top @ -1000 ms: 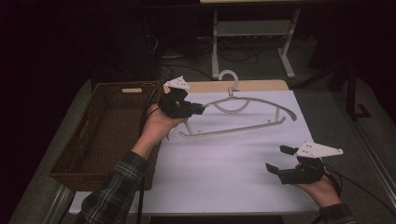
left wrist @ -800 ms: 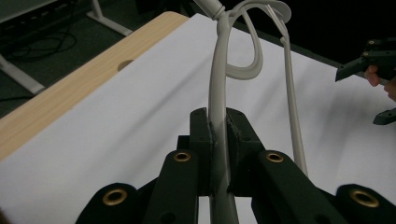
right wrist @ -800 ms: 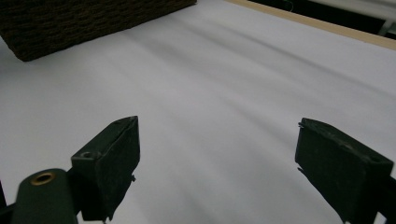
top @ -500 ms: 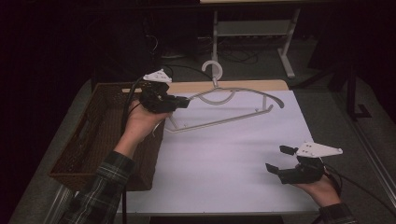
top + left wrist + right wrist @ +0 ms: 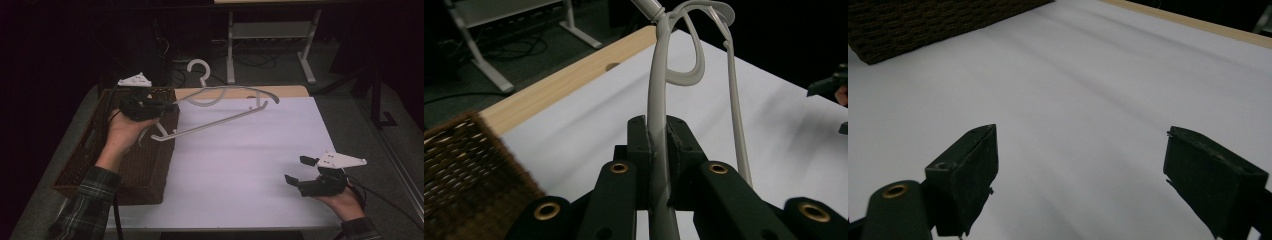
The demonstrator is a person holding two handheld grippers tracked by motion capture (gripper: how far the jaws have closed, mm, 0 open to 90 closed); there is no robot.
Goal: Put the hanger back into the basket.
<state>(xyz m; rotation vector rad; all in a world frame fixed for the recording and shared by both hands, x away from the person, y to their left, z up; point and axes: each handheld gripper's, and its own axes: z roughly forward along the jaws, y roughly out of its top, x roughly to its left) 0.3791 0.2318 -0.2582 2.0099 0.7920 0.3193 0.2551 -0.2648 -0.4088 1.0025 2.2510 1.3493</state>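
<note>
Left gripper (image 5: 170, 106) clamps the white hanger (image 5: 227, 107); right gripper (image 5: 300, 170) idle, jaws spread.

In the left gripper view, both black jaws are pressed against one arm of the white hanger, which passes upright between them. In the high view, the hanger is held at its left end, above the right edge of the wicker basket (image 5: 85, 160), and extends to the right over the far part of the white table surface (image 5: 240, 165). It appears to be lifted clear of the surface, though the dim view leaves this uncertain. The right gripper sits near the front right corner of the table, well apart from the hanger, with nothing between its jaws.
</note>
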